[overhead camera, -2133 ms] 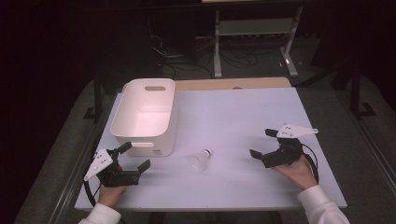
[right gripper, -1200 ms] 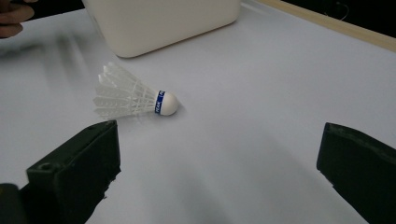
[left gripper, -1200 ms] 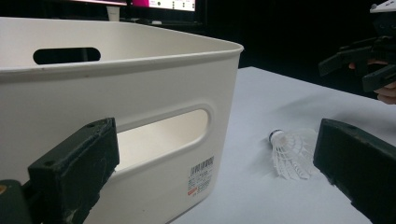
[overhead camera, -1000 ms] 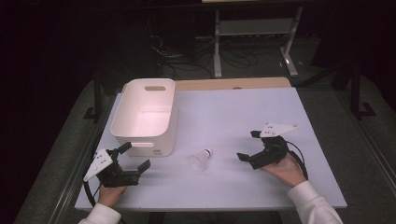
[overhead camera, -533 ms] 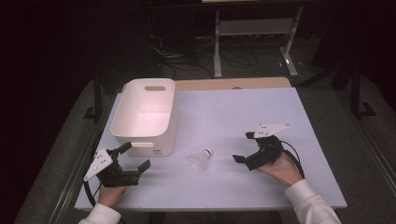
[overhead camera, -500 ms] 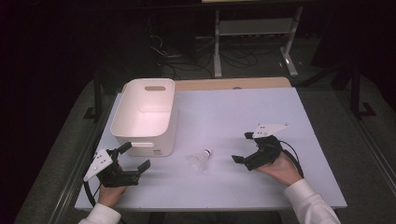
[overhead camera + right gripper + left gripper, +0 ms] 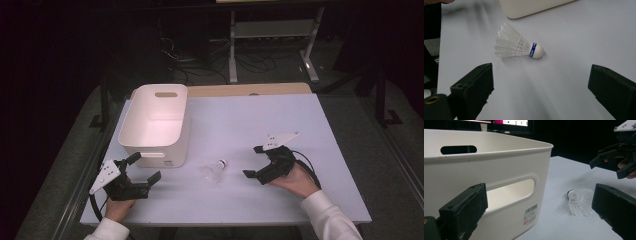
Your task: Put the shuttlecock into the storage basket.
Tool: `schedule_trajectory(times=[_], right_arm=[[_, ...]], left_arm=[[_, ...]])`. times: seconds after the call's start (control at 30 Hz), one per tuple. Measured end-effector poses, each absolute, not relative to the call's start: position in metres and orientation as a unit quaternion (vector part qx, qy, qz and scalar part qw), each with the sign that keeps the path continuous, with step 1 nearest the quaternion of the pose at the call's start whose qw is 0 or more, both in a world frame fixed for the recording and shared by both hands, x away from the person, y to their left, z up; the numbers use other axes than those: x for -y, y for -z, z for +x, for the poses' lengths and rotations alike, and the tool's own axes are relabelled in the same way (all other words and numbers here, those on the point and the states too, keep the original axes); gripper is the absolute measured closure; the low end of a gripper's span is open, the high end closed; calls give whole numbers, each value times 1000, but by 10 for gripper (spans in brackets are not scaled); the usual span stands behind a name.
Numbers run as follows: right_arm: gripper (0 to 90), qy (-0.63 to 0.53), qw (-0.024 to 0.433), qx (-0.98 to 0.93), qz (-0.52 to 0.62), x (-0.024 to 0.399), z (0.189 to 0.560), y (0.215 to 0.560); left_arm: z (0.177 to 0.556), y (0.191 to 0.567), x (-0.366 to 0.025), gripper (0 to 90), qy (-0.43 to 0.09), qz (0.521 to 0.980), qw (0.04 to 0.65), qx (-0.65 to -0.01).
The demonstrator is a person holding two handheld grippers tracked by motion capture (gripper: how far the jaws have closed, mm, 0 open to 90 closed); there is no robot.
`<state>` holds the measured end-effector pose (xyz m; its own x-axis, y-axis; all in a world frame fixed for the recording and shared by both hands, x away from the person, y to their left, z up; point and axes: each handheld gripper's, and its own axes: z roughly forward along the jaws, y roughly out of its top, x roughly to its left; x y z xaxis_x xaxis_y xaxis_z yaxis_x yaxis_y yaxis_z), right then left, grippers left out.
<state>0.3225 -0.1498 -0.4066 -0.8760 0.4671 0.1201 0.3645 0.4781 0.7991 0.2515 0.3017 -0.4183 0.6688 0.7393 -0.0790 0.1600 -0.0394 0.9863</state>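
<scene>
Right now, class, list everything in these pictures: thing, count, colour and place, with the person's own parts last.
Shuttlecock: one, white with a blue band at the cork, lying on its side on the table between the two grippers.
Bin: one, white plastic with handle slots, on the table's left part, open side up.
Table: one, pale top.
Metal stand: one, grey, on the floor beyond the table.
Left gripper: one, black, open, near the bin's front corner.
Right gripper: one, black, open, facing the shuttlecock without touching it.

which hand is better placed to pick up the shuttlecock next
Right. The right claw sits open beside the shuttlecock, which lies framed between its jaws in the right gripper view. The left claw is by the white bin, aimed mostly at its wall.
</scene>
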Motion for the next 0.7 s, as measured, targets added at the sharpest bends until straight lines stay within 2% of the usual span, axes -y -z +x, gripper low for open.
schedule_trajectory(times=[0.2, 0.3, 0.5, 0.7], right_arm=[[76, -448, 48, -860, 240, 146, 324, 408], [130, -444, 37, -865, 230, 142, 325, 410], [158, -438, 29, -868, 232, 139, 326, 411], [254, -438, 10, -871, 223, 135, 327, 413]], left_arm=[[252, 418, -302, 0, -238, 682, 608, -330], [251, 418, -302, 0, -238, 682, 608, -330], [251, 418, -302, 0, -238, 681, 608, -331], [251, 418, -303, 0, -239, 681, 607, -332]])
